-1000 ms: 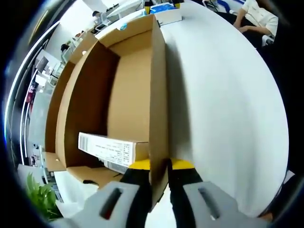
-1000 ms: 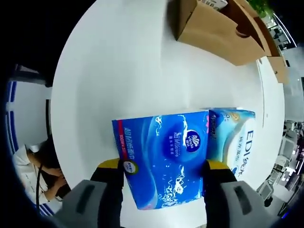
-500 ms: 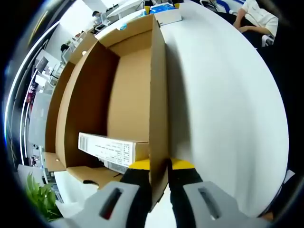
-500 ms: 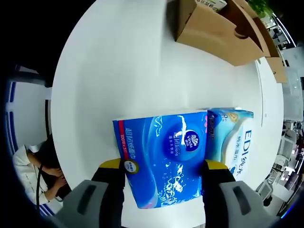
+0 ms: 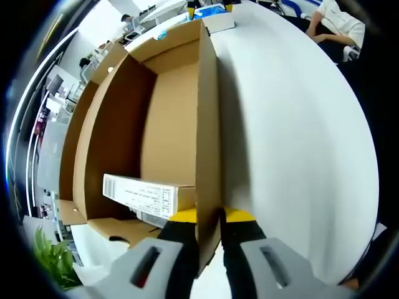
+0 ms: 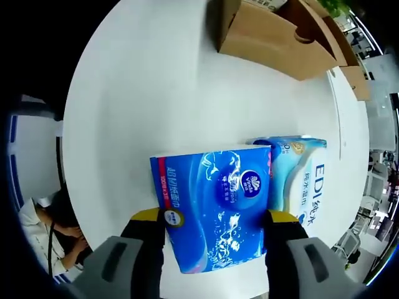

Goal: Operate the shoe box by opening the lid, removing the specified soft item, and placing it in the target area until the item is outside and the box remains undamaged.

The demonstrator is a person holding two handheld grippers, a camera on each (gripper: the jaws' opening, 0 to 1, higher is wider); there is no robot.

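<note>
Left tool [image 5: 209, 218]: jaws clenched on the near edge of the upright cardboard wall of the shoe box [image 5: 168, 124]. Box open, brown inside, white printed label [image 5: 146, 193] on its near end just left of the tool.

Right tool [image 6: 214, 219]: jaws grasping a tissue pack [image 6: 212, 208] from both sides. Pack is soft plastic wrap, glossy deep blue with white splash pattern, round logo, red stripe along the left edge. It sits outside the box, above the white counter [image 6: 156, 93]. Touching its right side, a paler blue pack [image 6: 302, 184] lettered EDI. Shoe box far ahead of this tool, well apart.
</note>
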